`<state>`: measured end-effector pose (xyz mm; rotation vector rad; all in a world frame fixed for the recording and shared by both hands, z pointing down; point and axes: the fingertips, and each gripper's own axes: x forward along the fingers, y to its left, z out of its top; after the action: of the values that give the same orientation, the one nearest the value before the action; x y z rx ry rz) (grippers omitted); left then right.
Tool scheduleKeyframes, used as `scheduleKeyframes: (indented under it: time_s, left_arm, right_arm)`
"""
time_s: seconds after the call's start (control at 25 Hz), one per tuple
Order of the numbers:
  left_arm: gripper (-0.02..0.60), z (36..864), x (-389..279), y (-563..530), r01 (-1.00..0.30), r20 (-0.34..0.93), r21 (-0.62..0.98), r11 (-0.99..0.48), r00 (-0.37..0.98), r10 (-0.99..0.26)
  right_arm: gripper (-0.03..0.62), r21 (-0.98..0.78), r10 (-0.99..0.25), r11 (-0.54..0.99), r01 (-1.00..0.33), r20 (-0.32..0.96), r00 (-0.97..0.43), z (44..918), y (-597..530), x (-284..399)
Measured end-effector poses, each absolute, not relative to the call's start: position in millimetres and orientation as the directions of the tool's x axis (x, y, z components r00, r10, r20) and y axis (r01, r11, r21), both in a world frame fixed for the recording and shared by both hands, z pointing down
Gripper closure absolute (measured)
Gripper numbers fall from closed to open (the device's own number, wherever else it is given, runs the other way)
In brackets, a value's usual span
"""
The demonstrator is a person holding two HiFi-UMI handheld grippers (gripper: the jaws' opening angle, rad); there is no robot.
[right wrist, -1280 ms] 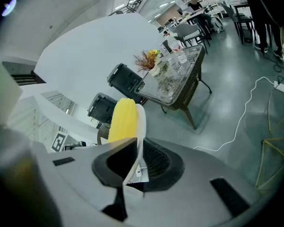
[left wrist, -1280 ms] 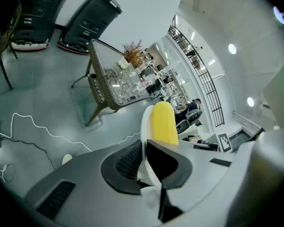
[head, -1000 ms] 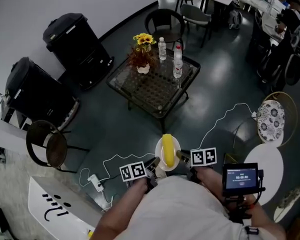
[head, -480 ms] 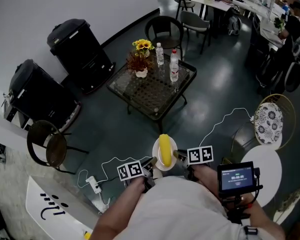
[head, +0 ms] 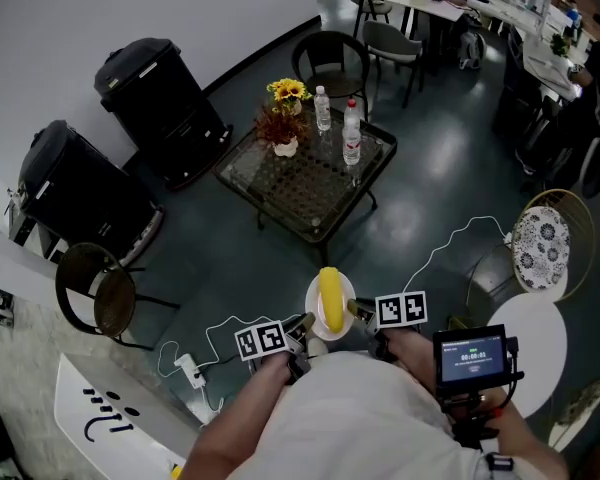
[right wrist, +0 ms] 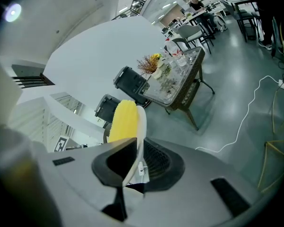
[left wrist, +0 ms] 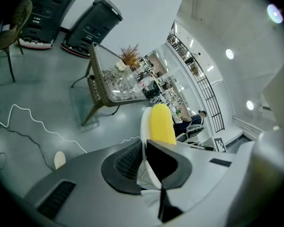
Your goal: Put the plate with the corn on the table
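A white plate (head: 313, 304) with a yellow corn cob (head: 331, 298) on it hangs in the air close to my body, over the dark floor. My left gripper (head: 304, 325) is shut on the plate's left rim (left wrist: 144, 126), and my right gripper (head: 357, 311) is shut on its right rim (right wrist: 141, 126). The corn (left wrist: 162, 124) (right wrist: 123, 121) lies along the plate's middle. The glass-topped table (head: 310, 180) stands ahead of me, some way off, with a wicker-like frame.
On the table stand a flower pot (head: 284, 120) and two water bottles (head: 351, 132). White cables (head: 450, 243) trail over the floor. Black bins (head: 158, 95) stand at the left, a dark chair (head: 96, 296) nearer, a round white table (head: 538, 340) at the right.
The view has shifted slightly and the table sits a little closer than one second ago. Both grippers still hold the plate with the corn in the same way.
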<state>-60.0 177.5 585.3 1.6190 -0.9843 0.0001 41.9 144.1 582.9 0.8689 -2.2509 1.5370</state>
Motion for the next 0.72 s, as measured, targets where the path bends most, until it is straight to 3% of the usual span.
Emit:
scheduleKeyframes:
  time_s: [0.72]
  left_arm:
    - [0.546, 590, -97, 130, -0.588, 0.492, 0.809, 0.021, 0.658, -0.570]
  right_arm:
    - [0.545, -0.742, -0.339, 0.233, -0.629, 0.544, -0.768, 588, 99, 6]
